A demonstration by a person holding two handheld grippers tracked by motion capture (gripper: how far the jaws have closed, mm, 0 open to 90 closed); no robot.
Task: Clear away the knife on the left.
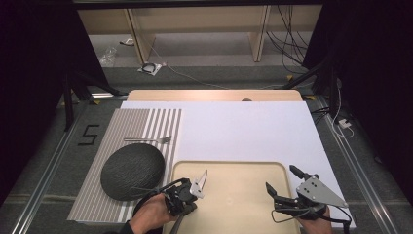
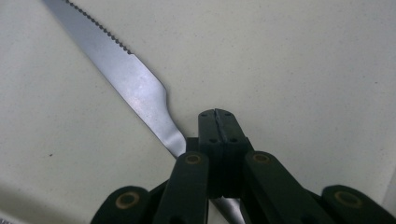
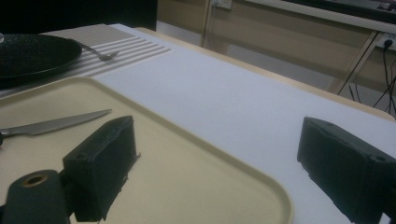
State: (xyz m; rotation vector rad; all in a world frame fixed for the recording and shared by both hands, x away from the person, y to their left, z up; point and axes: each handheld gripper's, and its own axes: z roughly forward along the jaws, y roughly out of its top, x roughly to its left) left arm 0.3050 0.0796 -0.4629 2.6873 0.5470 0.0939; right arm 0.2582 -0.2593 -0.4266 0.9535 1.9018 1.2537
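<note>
Light fell from overhead, bright on the white sheet (image 1: pixel 243 131) toward 12 o'clock, while 9 and 3 o'clock edges stayed black. The knife (image 2: pixel 135 84) showed soft glare; near jaws blurred, shadows faint, all frames slightly grainy

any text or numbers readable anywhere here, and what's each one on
"5" — a black figure marked on the grey floor, left of the striped placemat.
No writing can be made out on the knife, the fork, the black plate, the beige tray or the grippers.
</note>
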